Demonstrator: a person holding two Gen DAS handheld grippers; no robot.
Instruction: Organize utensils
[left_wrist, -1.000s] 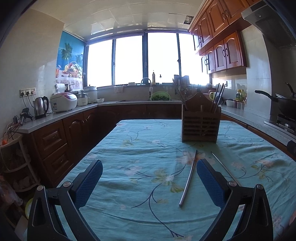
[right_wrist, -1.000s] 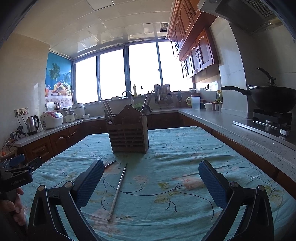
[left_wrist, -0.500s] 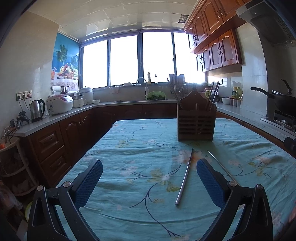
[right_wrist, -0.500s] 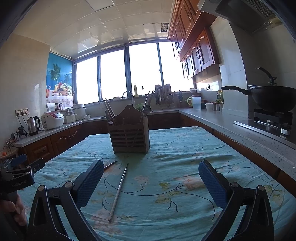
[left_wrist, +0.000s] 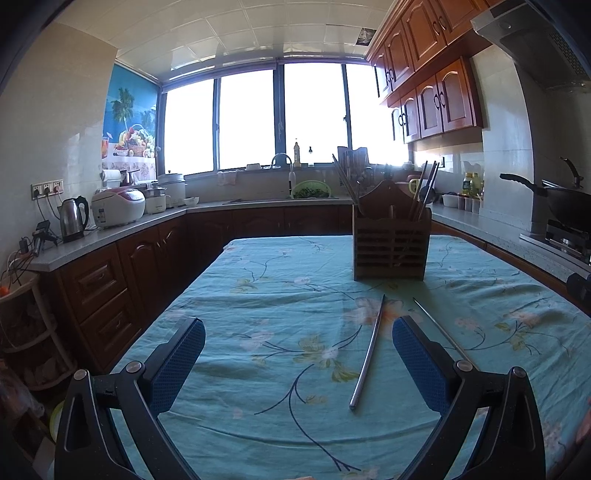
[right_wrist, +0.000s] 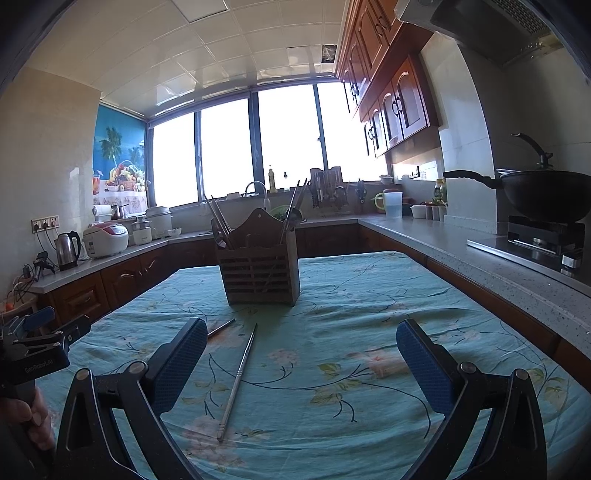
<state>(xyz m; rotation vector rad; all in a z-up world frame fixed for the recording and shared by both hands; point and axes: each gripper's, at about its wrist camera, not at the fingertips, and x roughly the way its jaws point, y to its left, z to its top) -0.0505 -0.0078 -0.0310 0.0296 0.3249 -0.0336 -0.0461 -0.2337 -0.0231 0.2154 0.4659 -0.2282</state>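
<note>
Pre-grasp step: both blue-padded grippers (left_wrist: 298, 363) (right_wrist: 301, 363) are held wide, empty; lower-centre steel chopstick (left_wrist: 367, 352) is judged next for pickup into the slatted wooden holder (left_wrist: 390, 245).

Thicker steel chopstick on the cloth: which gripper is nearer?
Left. The thicker chopstick lies ahead between the open jaws of the left gripper; the right gripper is off to its right.

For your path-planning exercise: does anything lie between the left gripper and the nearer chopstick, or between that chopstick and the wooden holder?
Nothing visible does. The left gripper hangs open over bare tablecloth, with the nearer chopstick lying just inside its right finger. Only cloth lies between the chopstick's far tip and the wooden holder.
</note>
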